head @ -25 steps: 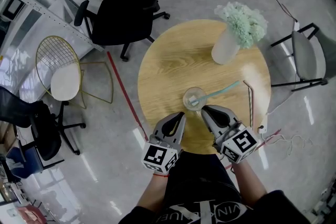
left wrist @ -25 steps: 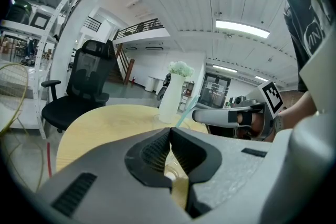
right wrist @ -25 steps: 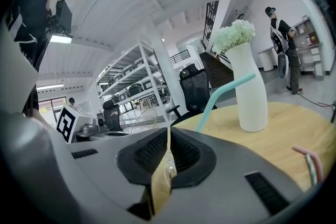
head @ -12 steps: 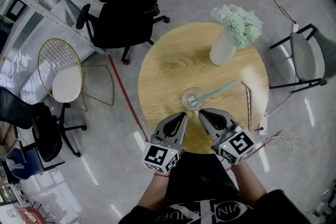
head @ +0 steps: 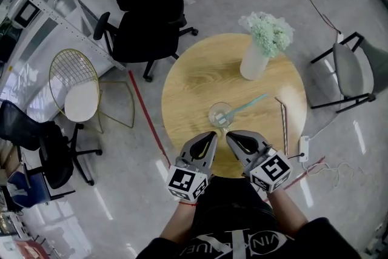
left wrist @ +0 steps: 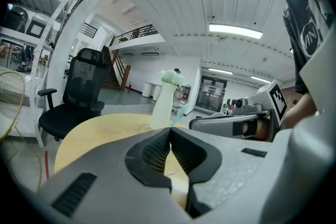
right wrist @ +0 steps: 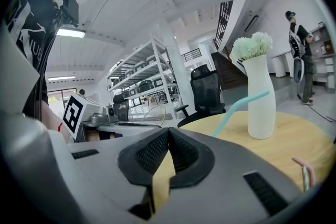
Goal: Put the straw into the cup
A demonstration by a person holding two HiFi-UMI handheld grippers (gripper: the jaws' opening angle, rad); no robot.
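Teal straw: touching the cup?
Touching. Head view: the teal straw has its lower end inside the cup and leans out across its rim.

Right gripper [head: 228,134] has backed a little off the cup [head: 220,113], from right beside its rim to slightly nearer the person. Its tip has swung inward below the cup and now sits almost beside the left gripper [head: 213,134] tip. Its jaws have gone from slightly parted to pressed together, with nothing between them.
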